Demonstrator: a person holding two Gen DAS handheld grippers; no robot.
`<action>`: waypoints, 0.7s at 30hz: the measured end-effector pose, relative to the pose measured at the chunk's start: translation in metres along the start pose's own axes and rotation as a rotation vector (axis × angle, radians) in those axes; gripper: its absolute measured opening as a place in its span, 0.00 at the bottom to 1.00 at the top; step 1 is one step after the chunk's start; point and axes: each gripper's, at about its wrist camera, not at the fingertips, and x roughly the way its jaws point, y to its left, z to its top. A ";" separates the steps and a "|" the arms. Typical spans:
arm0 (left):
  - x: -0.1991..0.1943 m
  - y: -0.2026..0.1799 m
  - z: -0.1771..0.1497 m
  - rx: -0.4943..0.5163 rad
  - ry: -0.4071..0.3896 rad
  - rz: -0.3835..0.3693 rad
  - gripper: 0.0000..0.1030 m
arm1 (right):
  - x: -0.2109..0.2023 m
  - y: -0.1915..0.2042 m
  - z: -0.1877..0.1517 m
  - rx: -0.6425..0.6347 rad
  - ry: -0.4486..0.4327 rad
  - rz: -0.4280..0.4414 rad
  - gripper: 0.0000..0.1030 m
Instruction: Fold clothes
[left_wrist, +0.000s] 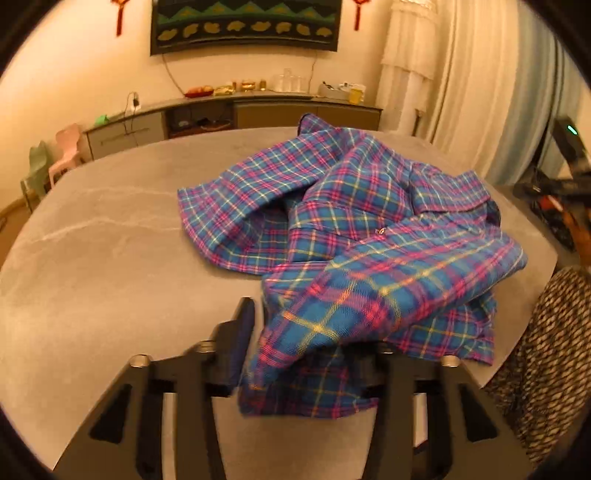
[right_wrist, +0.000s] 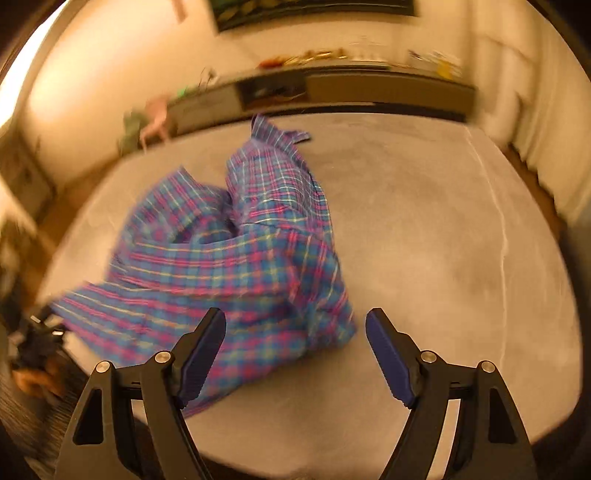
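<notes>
Grey tabletop (left_wrist: 92, 258) carries my plaid shirt (left_wrist: 351, 229) crumpled near its front edge; 0 folds done. Right gripper (right_wrist: 295, 332) gapes empty; left gripper (left_wrist: 314, 332) looks parted, cloth draped between.

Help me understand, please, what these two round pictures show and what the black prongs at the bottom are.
There is no robot here. A person holds a two-fingered tool in each hand, and a wide-angle camera on each tool looks along its fingers. That is why the pictures are round and show prongs at the bottom. One picture comes from the left tool, the other from the right tool. A crumpled plaid shirt lies on the grey table, not yet folded. The right tool stands wide open and grips nothing. The left tool is also parted. A flap of shirt drapes between its fingers and hides one of them, but it does not look pinched.
</notes>
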 end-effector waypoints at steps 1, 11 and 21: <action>0.002 -0.003 -0.001 0.017 -0.003 0.000 0.48 | 0.015 -0.003 0.002 -0.028 0.027 0.012 0.77; -0.022 0.000 0.025 -0.022 -0.108 0.031 0.05 | -0.019 -0.014 0.019 -0.045 -0.116 0.133 0.04; -0.219 -0.001 0.166 0.060 -0.517 0.055 0.04 | -0.279 0.023 0.091 -0.138 -0.701 0.060 0.04</action>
